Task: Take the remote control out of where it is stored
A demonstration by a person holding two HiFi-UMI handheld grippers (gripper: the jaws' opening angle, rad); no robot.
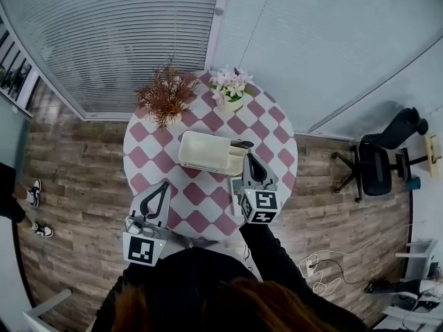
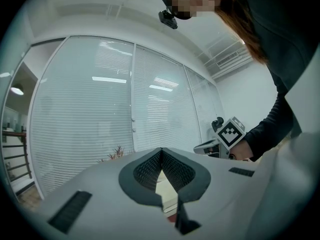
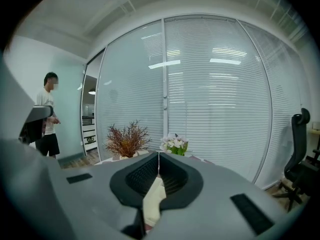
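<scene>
Head view: remote control (image 1: pixel 241 144) lies at the cream box's (image 1: pixel 201 151) end, just ahead of your right tongs (image 1: pixel 250 159). Right and left tongs (image 1: pixel 164 187) are pinched closed and empty. The remote is likely light, rigid and slick, so grip across its narrow sides.

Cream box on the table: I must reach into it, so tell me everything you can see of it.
The cream box is rectangular with rounded corners, looks like smooth plastic, and seems open-topped, though that is hard to tell. It sits flat near the middle of the checked tablecloth. A dark object lies at its right end, and the right gripper, shut, is close beside that end; contact cannot be judged.
</scene>
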